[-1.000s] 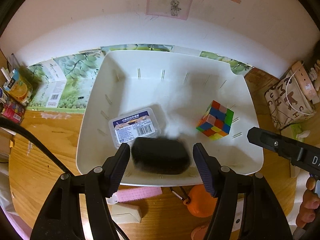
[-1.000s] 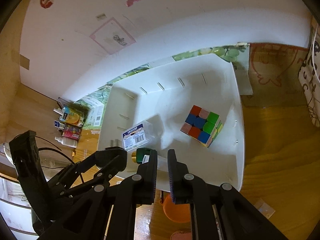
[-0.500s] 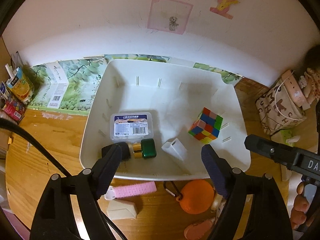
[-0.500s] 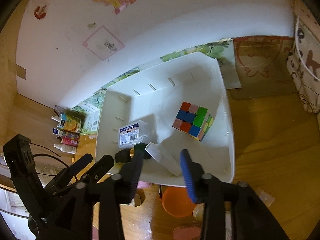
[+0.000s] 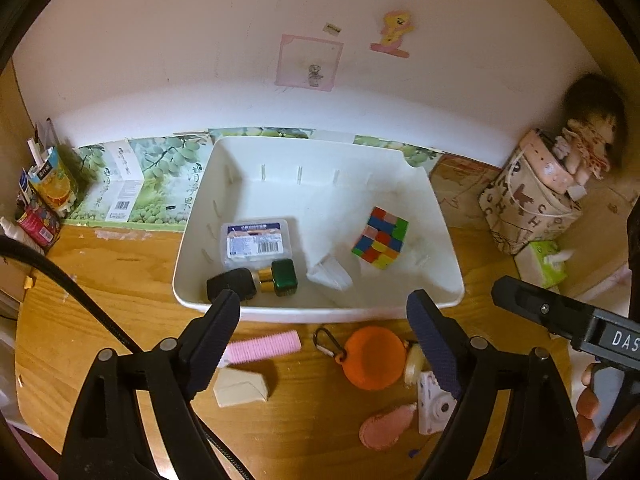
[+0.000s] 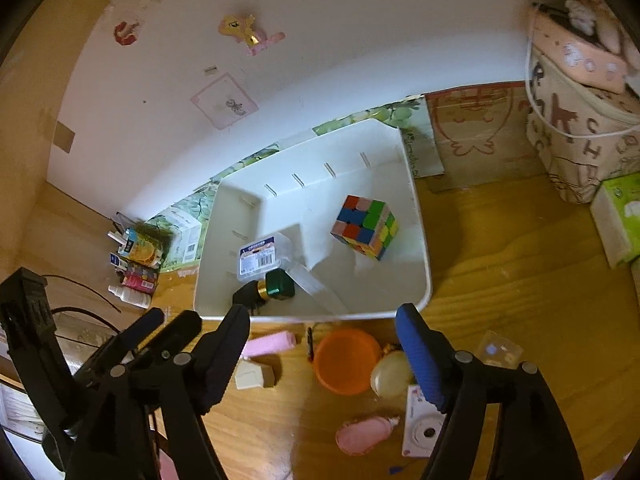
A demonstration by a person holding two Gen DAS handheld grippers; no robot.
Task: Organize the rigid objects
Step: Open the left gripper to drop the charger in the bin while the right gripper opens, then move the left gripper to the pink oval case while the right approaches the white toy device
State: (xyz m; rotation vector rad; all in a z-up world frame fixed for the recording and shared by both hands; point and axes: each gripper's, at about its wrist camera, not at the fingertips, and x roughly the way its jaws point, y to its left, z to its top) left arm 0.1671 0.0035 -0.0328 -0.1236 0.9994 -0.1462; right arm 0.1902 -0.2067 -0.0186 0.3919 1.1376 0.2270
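Note:
A white bin (image 5: 320,314) stands on the wooden table. In it lie a colour cube (image 5: 380,238), a clear labelled box (image 5: 256,240), a black, gold and green bottle (image 5: 256,280) and a pale clear piece (image 5: 330,276). My left gripper (image 5: 322,300) hangs over the bin's near rim. Its jaws are opening, with nothing between them. The right gripper (image 6: 323,314) is beside it over the same rim, jaws also opening and empty. In front of the bin lie a pink roller (image 5: 264,346), an orange round case (image 5: 372,358), a beige block (image 5: 240,388), a toy camera (image 5: 434,404) and a pink pouch (image 5: 386,426).
Drink cartons and small bottles (image 5: 44,196) crowd the left table edge. A patterned bag (image 5: 528,208) with a doll on top and a green tissue pack (image 5: 544,262) stand at the right. The wall rises right behind the bin. A person's fingers (image 5: 592,400) hold the right gripper.
Both grippers have opened wide and drawn back and up from the bin. The dark bottle, earlier between my left fingers, and the pale piece now lie in the bin.

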